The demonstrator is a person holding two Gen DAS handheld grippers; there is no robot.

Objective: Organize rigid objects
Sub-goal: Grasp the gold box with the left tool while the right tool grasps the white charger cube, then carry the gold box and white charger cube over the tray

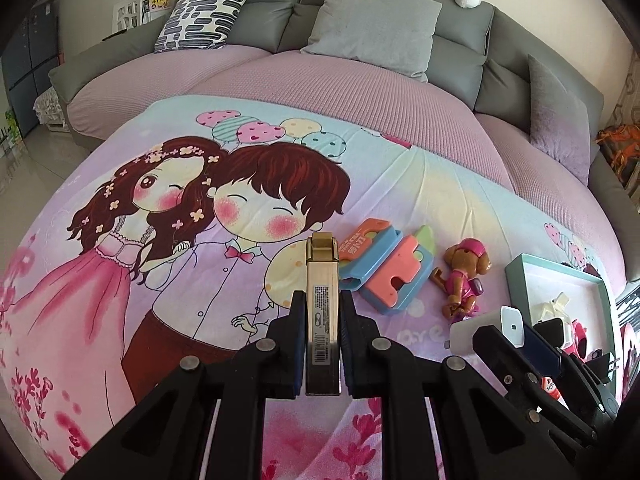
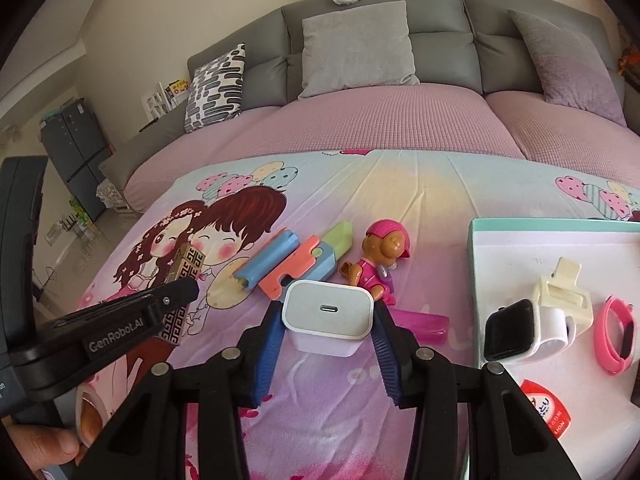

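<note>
My left gripper (image 1: 322,300) is shut on a slim gold box (image 1: 322,280) with a barcode, held above the cartoon blanket; the box shows as a gold patterned box (image 2: 188,264) in the right wrist view. My right gripper (image 2: 328,312) is shut on a white USB charger (image 2: 326,314), also seen in the left wrist view (image 1: 508,320). Blue-and-orange plastic toys (image 1: 384,264) (image 2: 288,264) and a pink toy puppy (image 1: 464,280) (image 2: 380,264) lie on the blanket beyond the grippers.
A teal-rimmed white tray (image 2: 520,248) at the right holds a smartwatch (image 2: 516,332), a cream clip (image 2: 560,292), a pink band (image 2: 614,336) and a red-white item (image 2: 544,404). A grey sofa (image 1: 360,40) with cushions stands behind.
</note>
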